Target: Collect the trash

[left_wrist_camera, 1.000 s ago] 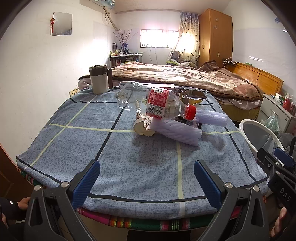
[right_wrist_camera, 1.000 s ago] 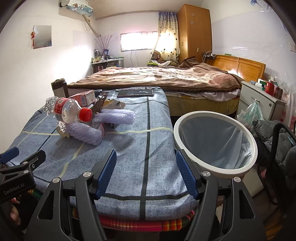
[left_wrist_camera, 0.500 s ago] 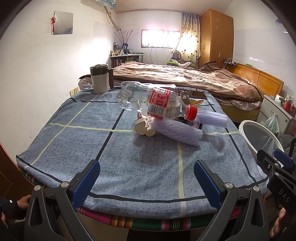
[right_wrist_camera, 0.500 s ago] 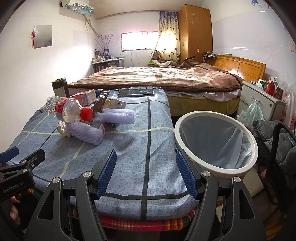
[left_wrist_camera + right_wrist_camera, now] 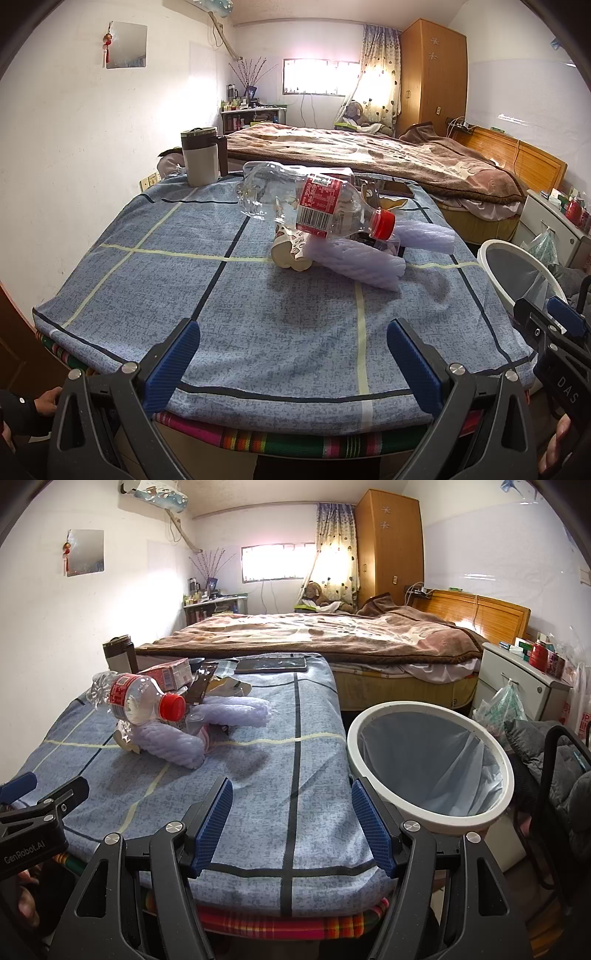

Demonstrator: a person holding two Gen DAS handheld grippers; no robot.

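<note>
A pile of trash lies mid-table: a clear plastic bottle (image 5: 314,208) with a red cap and red label on top, a crushed paper cup (image 5: 290,251) under it, and two lilac foam sleeves (image 5: 358,260). The bottle (image 5: 136,698) and foam (image 5: 173,742) also show in the right wrist view, with a red carton (image 5: 170,675) and wrappers behind. A white bin (image 5: 430,764) with a blue liner stands at the table's right edge. My left gripper (image 5: 293,363) is open and empty at the near table edge. My right gripper (image 5: 291,823) is open and empty beside the bin.
A table with a blue checked cloth (image 5: 184,280) holds a thermos mug (image 5: 201,155) at the far left and a dark tablet (image 5: 271,664) at the far end. A bed (image 5: 314,635) lies beyond. A nightstand (image 5: 524,675) and plastic bags stand right of the bin.
Both grippers have drifted slightly; the view of the pile has shifted a little. Both stay open, and nothing on the table has moved.
</note>
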